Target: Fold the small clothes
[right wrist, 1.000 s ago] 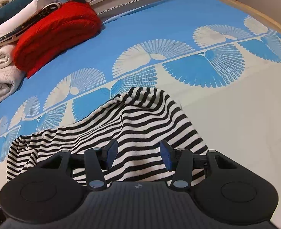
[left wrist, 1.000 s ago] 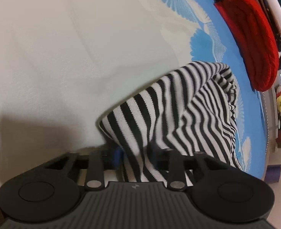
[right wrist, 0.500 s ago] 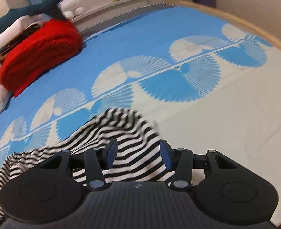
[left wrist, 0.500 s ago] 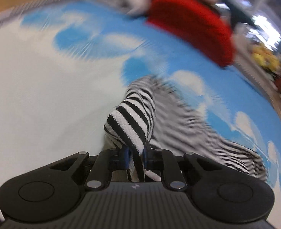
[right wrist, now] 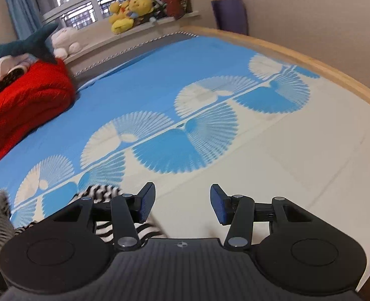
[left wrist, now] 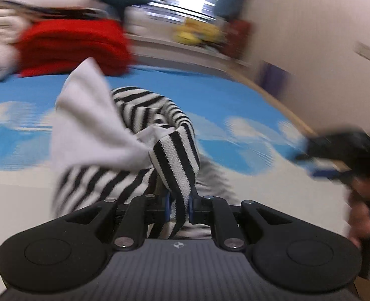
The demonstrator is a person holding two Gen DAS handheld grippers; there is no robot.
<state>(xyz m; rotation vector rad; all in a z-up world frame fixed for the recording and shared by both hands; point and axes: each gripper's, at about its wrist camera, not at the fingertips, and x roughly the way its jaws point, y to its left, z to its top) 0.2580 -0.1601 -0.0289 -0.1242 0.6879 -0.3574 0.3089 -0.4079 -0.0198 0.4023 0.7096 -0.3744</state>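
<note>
A small black-and-white striped garment (left wrist: 159, 130) hangs bunched in the air in the left wrist view, its pale inner side (left wrist: 89, 115) turned out. My left gripper (left wrist: 179, 207) is shut on a striped edge of it and holds it above the bed. In the right wrist view part of the garment (right wrist: 102, 193) shows at the lower left, blurred. My right gripper (right wrist: 182, 204) is open and empty over the cream part of the bedsheet (right wrist: 272, 155). It also shows blurred in the left wrist view (left wrist: 335, 150).
A folded red knit (right wrist: 26, 102) lies on a pile of folded clothes at the far left of the bed. A plush shark (right wrist: 21, 46) and yellow plush toys (right wrist: 129, 10) sit by the window. The bed's wooden edge (right wrist: 322, 71) runs along the right.
My left gripper has lifted and swung the striped garment up off the bed, turning toward the window. My right gripper has moved right and off the garment, still open.
</note>
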